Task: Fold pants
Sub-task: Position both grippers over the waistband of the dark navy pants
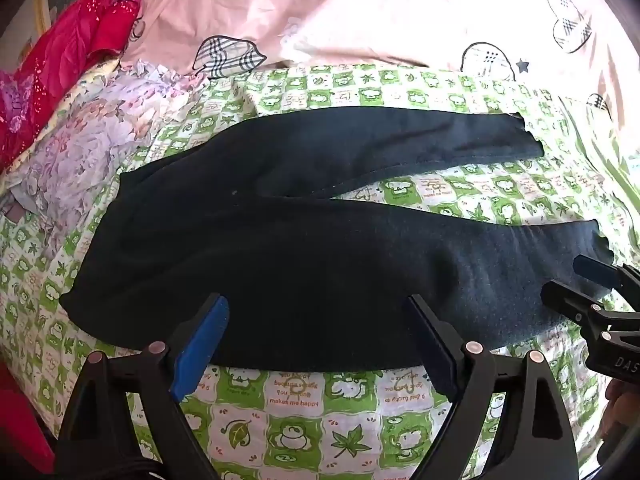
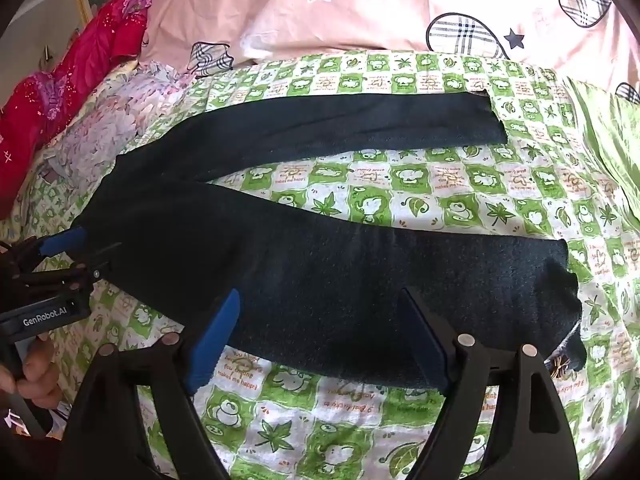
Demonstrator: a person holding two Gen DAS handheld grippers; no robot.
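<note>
- The pants [image 1: 280,248] lie flat on the bed, on the green checked sheet [image 1: 304,436], waist toward the left and the two legs splayed apart to the right in a narrow V.
- The near leg [image 2: 380,292] runs along the near side of the bed; the far leg [image 2: 340,124] lies well apart from it, with bare sheet showing between them.
- We judge no fold has been made yet: the step in hand is taking hold of the near leg's long edge so it can be carried over onto the far leg.
- To do it well, we would bite both layers of cloth at the edge, one hold near the waist and one near the hem, then lift together so the leg travels flat and the seams meet.
- Uneven lifting would likely drag the dark cloth into wrinkles.
- Our left tongs [image 1: 320,340] stand wide open over the near edge by the seat, gripping nothing.
- Our right tongs [image 2: 324,336] are likewise spread wide over the near leg toward the hem, holding nothing.
- Both tools tilt steeply down toward the bed, side by side, each gripped by a hand [image 2: 34,372] low at the frame edge.
- Beyond lie a pink quilt [image 1: 360,12], a floral cloth [image 1: 92,140] and a red fabric [image 1: 68,60].
</note>
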